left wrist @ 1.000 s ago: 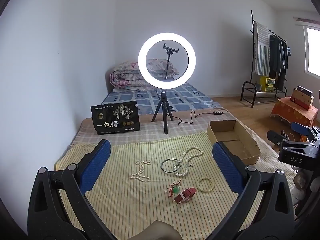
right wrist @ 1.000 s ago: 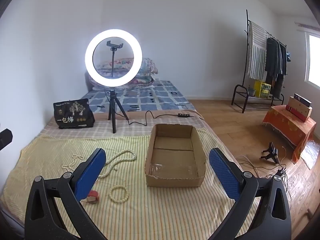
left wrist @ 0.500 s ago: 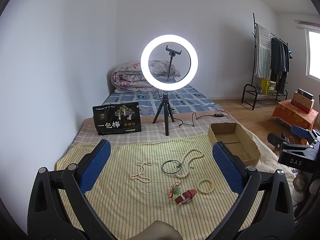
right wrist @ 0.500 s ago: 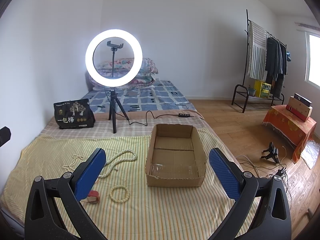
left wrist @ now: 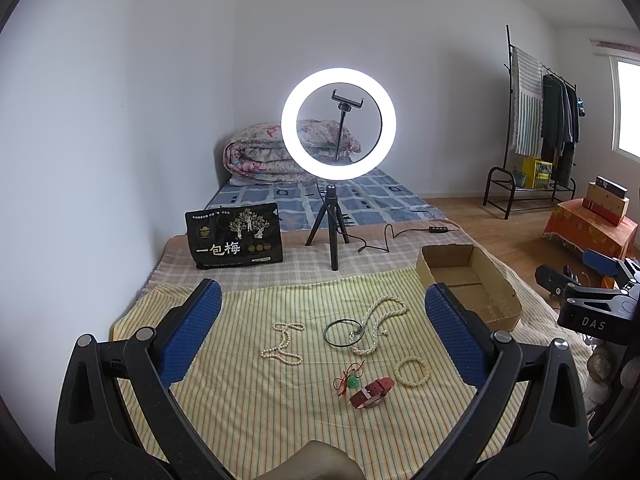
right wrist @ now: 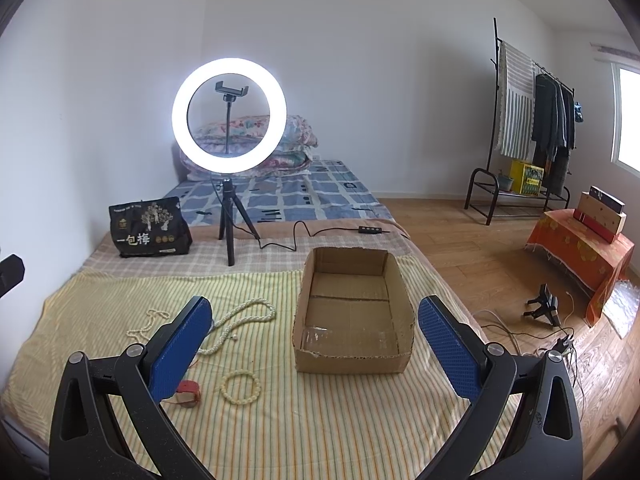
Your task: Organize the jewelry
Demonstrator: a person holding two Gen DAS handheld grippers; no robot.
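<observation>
Left gripper (left wrist: 322,334) and right gripper (right wrist: 314,338) were both spread wide, empty — necklaces (left wrist: 382,322), bracelet (left wrist: 412,372) lay beside the box (right wrist: 352,360).

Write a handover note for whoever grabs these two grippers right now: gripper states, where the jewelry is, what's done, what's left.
Left gripper: open, holding nothing, above the striped cloth.
Right gripper: open, holding nothing, facing the cardboard box.
On the cloth: short pearl strand, black ring overlapping the long pearl necklace, red-cord green pendant, red watch, bead bracelet.
Done: nothing; the box looks empty.
Left: presumably move all six pieces into the box. The bracelet and watch lie nearest the right gripper.
</observation>
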